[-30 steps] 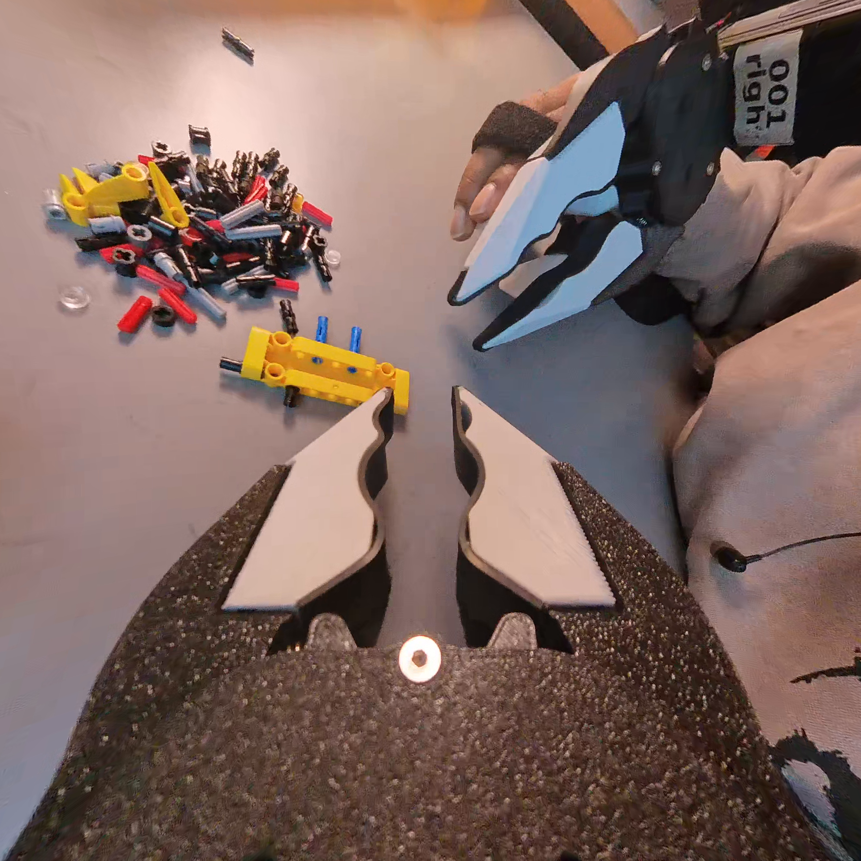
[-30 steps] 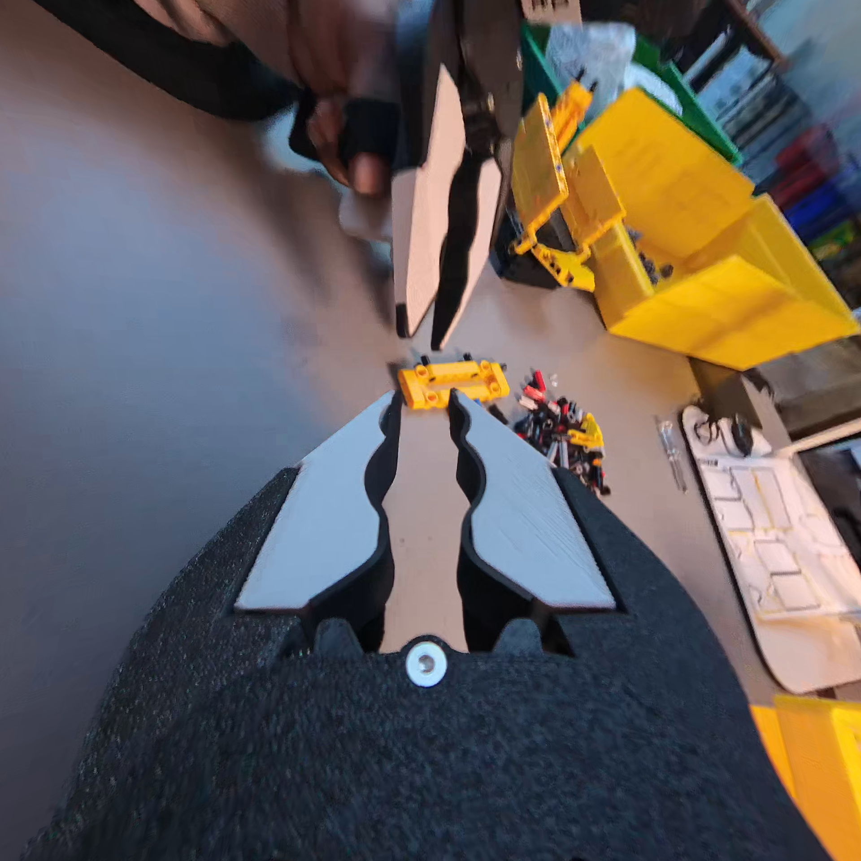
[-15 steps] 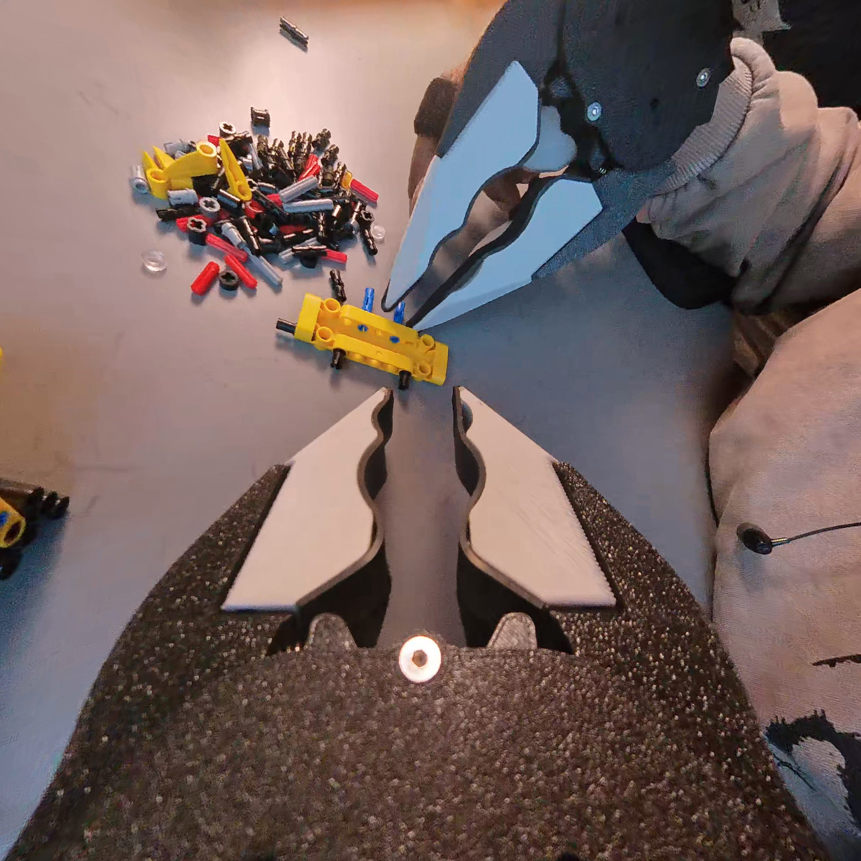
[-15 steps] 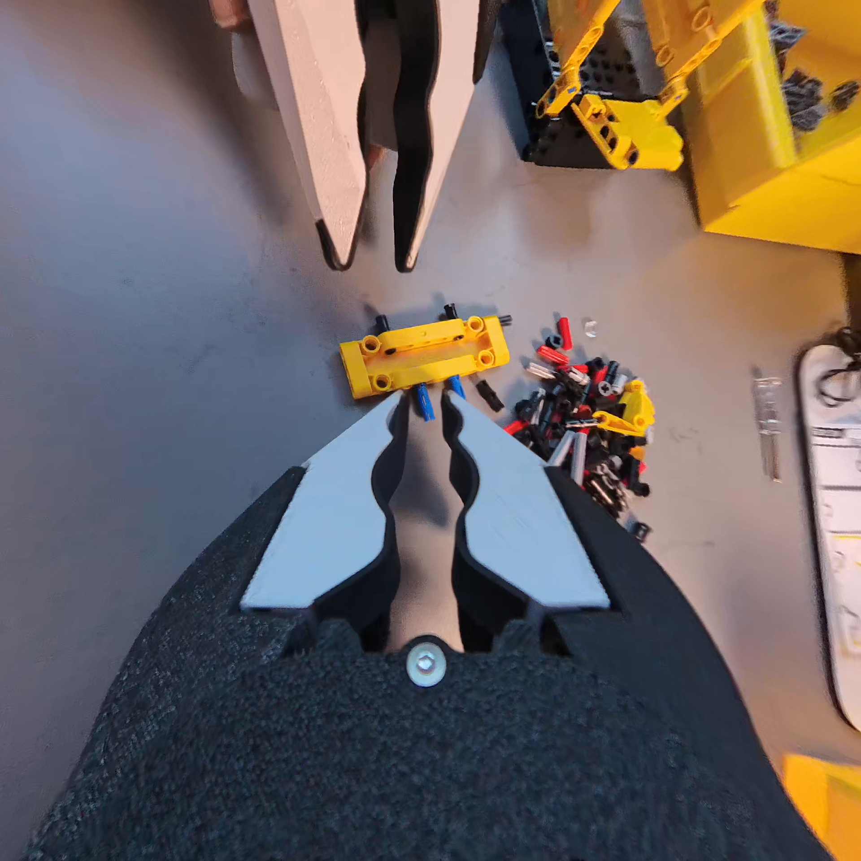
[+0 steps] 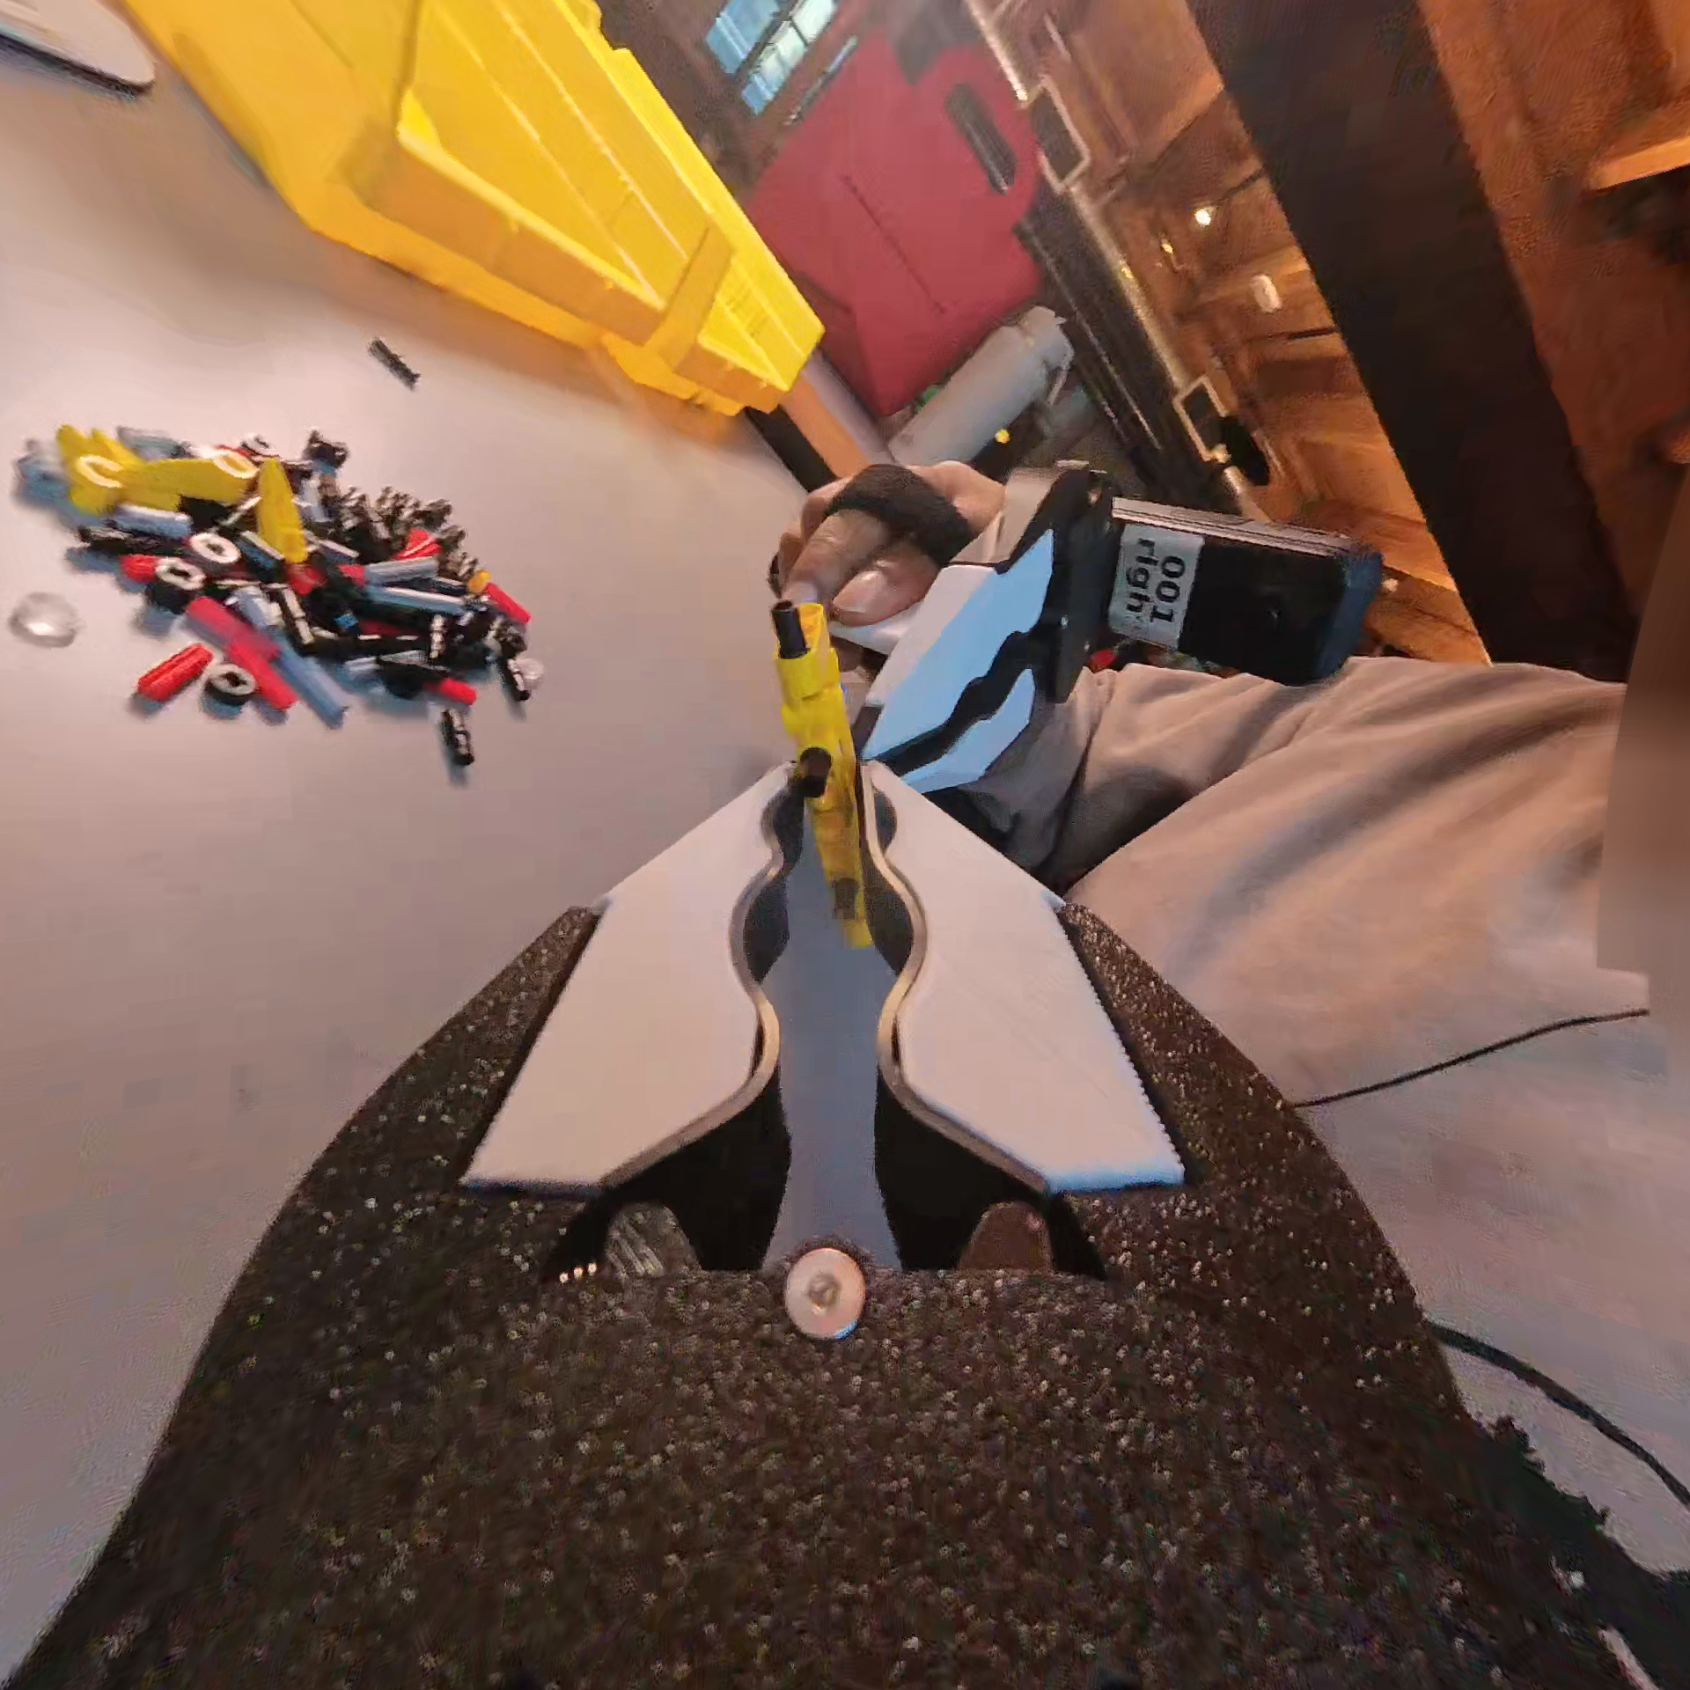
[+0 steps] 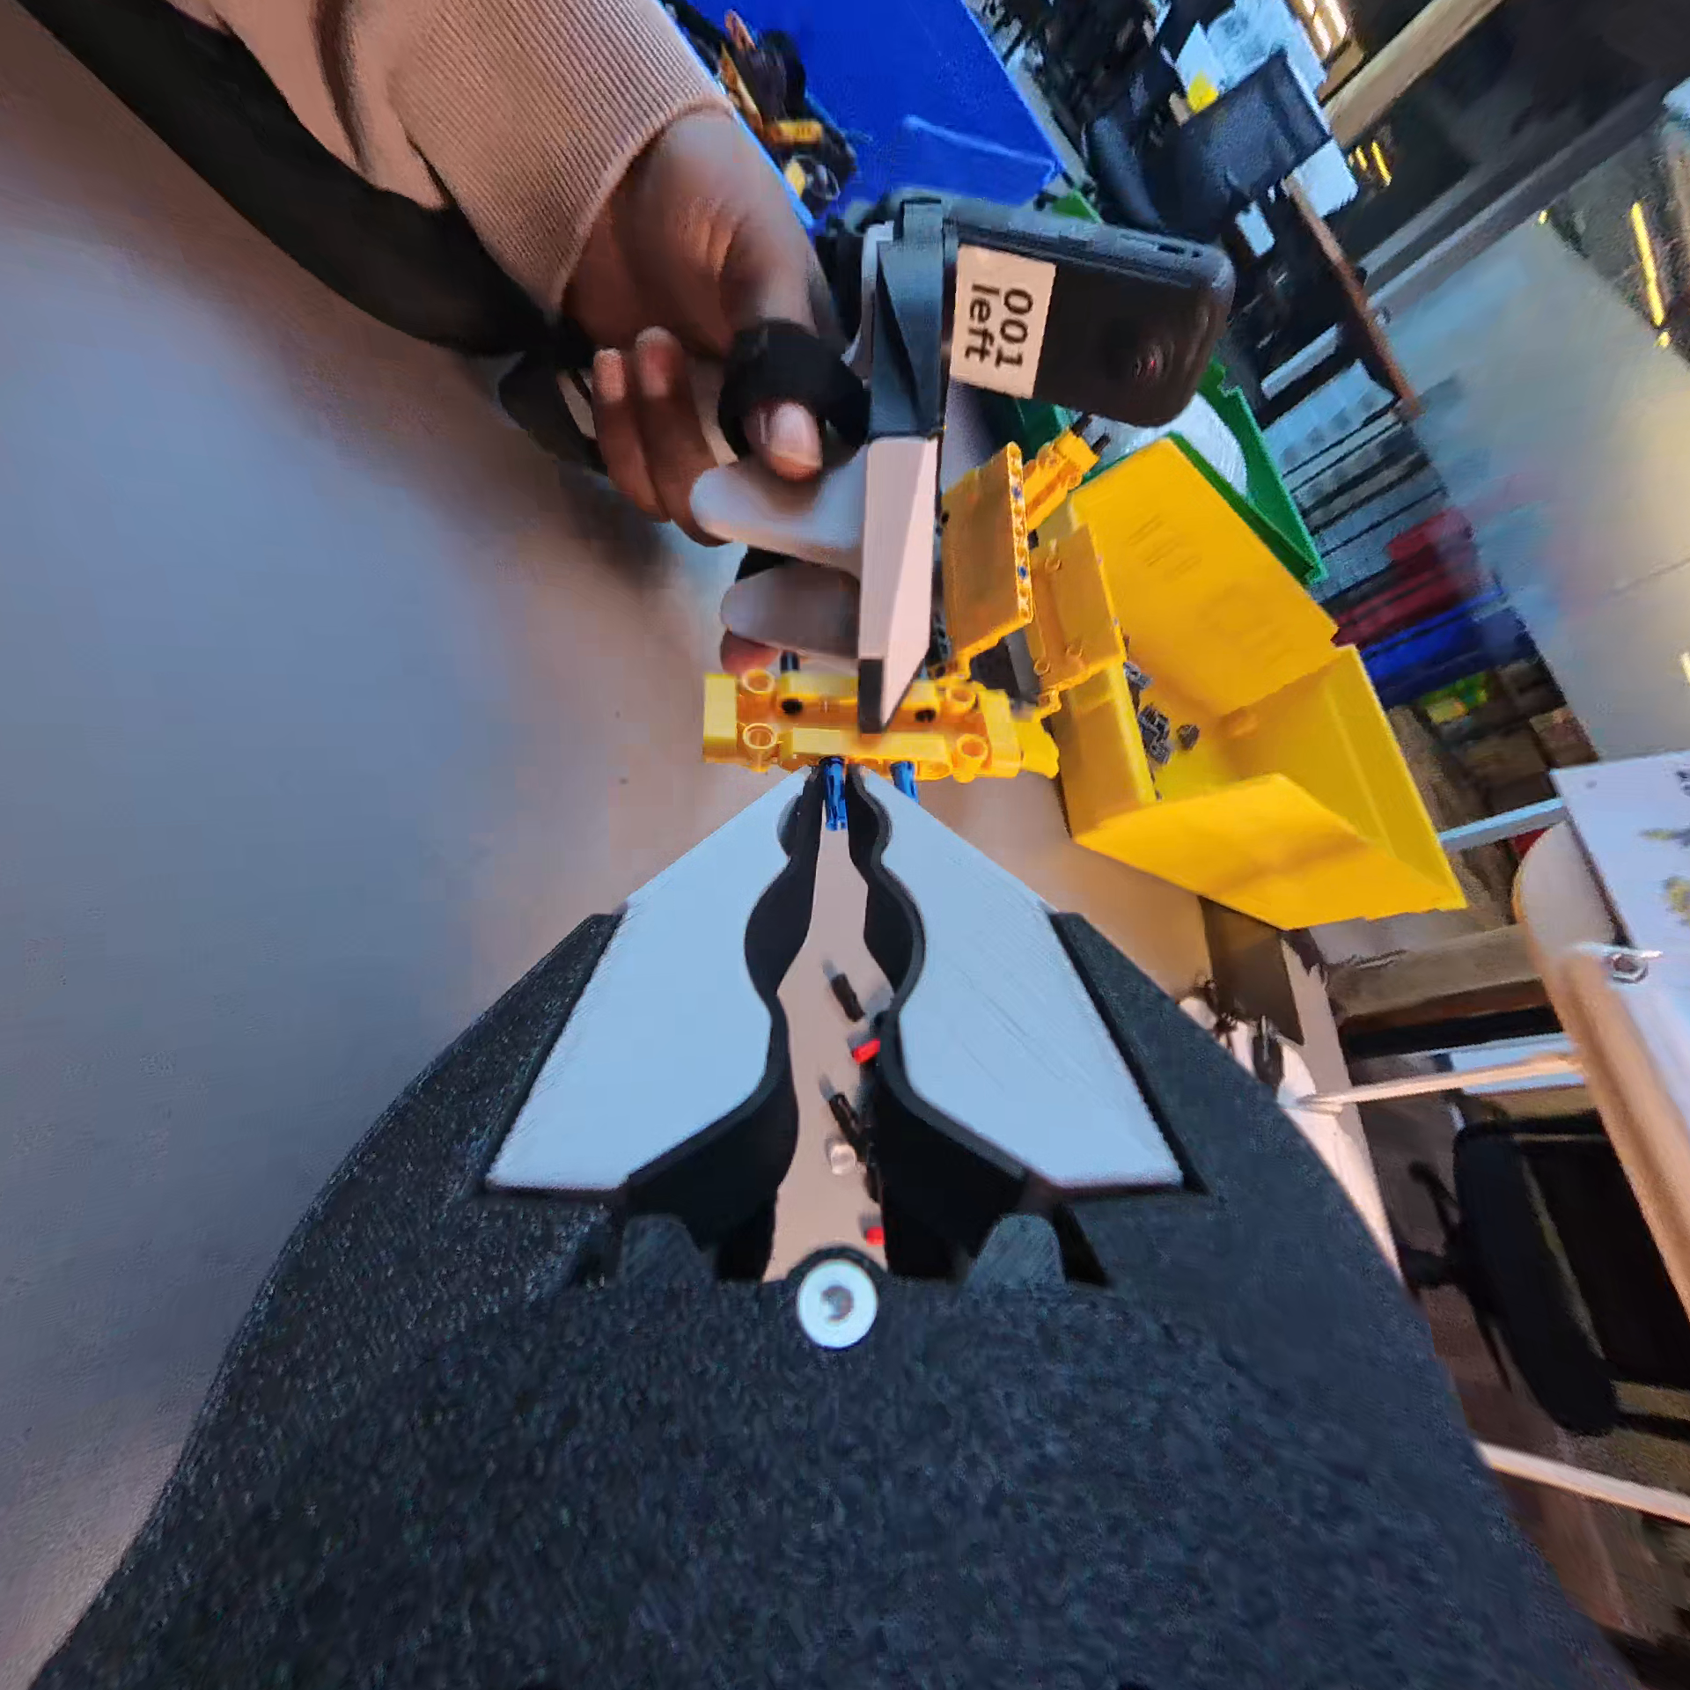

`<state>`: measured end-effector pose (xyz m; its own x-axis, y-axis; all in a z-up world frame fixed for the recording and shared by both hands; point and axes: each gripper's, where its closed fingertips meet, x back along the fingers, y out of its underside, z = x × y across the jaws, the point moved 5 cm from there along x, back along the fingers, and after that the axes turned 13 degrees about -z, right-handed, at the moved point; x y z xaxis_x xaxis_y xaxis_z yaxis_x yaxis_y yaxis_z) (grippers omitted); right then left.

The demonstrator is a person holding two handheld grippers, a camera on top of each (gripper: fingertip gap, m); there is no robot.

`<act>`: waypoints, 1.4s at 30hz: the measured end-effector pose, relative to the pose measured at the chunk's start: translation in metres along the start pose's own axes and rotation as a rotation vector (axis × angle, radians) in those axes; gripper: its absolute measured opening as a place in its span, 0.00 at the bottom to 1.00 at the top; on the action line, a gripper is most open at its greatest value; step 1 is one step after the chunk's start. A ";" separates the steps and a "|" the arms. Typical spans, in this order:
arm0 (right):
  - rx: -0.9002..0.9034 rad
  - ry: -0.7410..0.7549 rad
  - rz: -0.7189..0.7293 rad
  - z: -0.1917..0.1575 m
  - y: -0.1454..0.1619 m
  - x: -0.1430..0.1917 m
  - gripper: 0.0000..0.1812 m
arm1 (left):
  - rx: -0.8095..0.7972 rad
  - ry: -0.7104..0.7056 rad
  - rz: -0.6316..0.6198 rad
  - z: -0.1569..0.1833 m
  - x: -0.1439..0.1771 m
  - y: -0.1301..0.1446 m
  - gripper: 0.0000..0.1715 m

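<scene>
Lifted off the tabletop (image 5: pixel 274 914), yellow brick (image 5: pixel 817 722) — left gripper (image 5: pixel 828 777) clamps it; right gripper (image 6: pixel 834 785) pinches its blue pin (image 6: pixel 832 788).

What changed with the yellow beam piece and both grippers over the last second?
The flat yellow studded beam piece with pins has left the grey table: it lay flat, and is now held up off it. The left gripper has closed on the piece's edge. The right gripper has closed on one of its blue pins. The pile of small red, black and grey connector pins stays put.
</scene>
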<state>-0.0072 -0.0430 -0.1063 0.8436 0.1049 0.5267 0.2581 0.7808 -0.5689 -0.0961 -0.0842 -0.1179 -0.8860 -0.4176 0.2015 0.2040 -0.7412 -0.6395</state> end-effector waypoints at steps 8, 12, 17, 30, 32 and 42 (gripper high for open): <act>-0.478 -0.183 0.270 0.023 -0.006 0.027 0.11 | -0.400 -0.110 0.012 0.033 0.003 -0.007 0.03; -0.552 -0.312 0.277 0.016 -0.007 0.023 0.11 | -0.471 -0.136 0.006 0.037 -0.001 -0.005 0.03; -0.526 -0.316 0.269 0.011 -0.009 0.020 0.03 | -0.524 -0.153 -0.003 0.041 -0.005 -0.003 0.03; -0.593 -0.409 0.410 0.012 -0.017 0.028 0.02 | -0.658 -0.192 -0.028 0.055 -0.010 -0.001 0.04; -0.607 -0.415 0.444 0.015 -0.019 0.030 0.02 | -0.662 -0.199 -0.014 0.058 -0.009 -0.004 0.04; -0.705 -0.225 0.468 0.066 0.027 0.065 0.01 | -0.640 -0.262 0.261 0.065 0.054 -0.026 0.04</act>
<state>0.0235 0.0254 -0.0451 0.8422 0.4960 0.2113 0.2026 0.0720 -0.9766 -0.1227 -0.1214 -0.0418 -0.6975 -0.7092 0.1031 0.0404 -0.1826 -0.9824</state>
